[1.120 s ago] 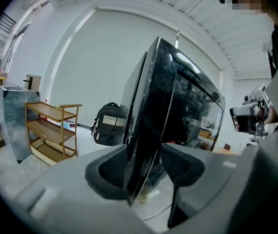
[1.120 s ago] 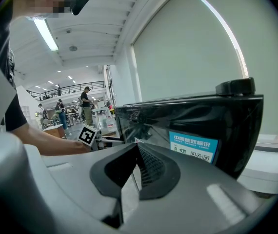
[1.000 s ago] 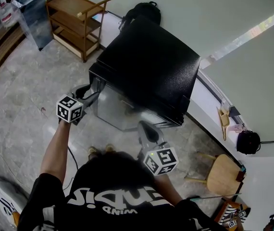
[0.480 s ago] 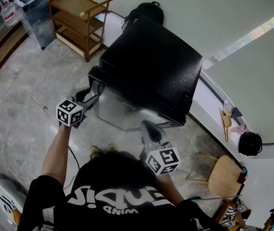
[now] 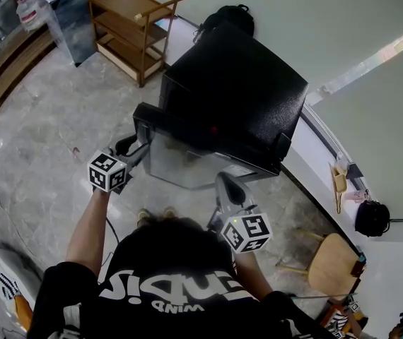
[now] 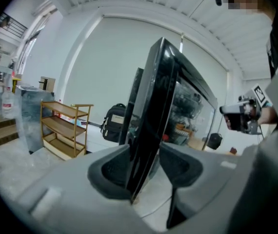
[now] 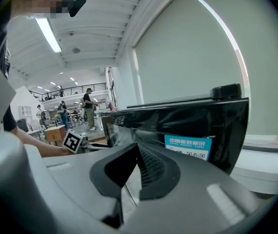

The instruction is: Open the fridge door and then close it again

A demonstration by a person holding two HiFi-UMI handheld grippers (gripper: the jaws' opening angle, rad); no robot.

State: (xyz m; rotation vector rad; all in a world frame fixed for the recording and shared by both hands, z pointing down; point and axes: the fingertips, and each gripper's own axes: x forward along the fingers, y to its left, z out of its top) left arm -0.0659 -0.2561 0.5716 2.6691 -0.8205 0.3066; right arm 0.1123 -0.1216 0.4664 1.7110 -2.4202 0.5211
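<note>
Head view showed the fridge [image 5: 237,90] standing on the floor in front of you, with its glass door [image 5: 184,167] no longer flush. Against the two earlier frames, the door's free left edge had come away from the cabinet and a dark gap showed behind it, while the hinge side on the right stayed put. I judge that the opening half of the task was under way but not finished: the door was only ajar.

Your left gripper [image 5: 136,147] was at that free edge. In the left gripper view the door [image 6: 153,106] ran edge-on between the fingers [image 6: 112,169]. They had just been drawing closer together around it. The left finger lay against the edge, but light still showed between the door and the right finger, so I read this as a loose hook and not a firm clamp.

Your left arm was stretched forward and outward, with the gripper pointing nearly level and slightly downward.

Your right gripper [image 5: 226,183] was held close to your body, aimed at the right part of the door and well apart from it. In the right gripper view its fingers [image 7: 153,167] were together with nothing between them, and the fridge [image 7: 197,116] lay ahead.

A tighter hold would be advisable before the door is swung wider.
</note>
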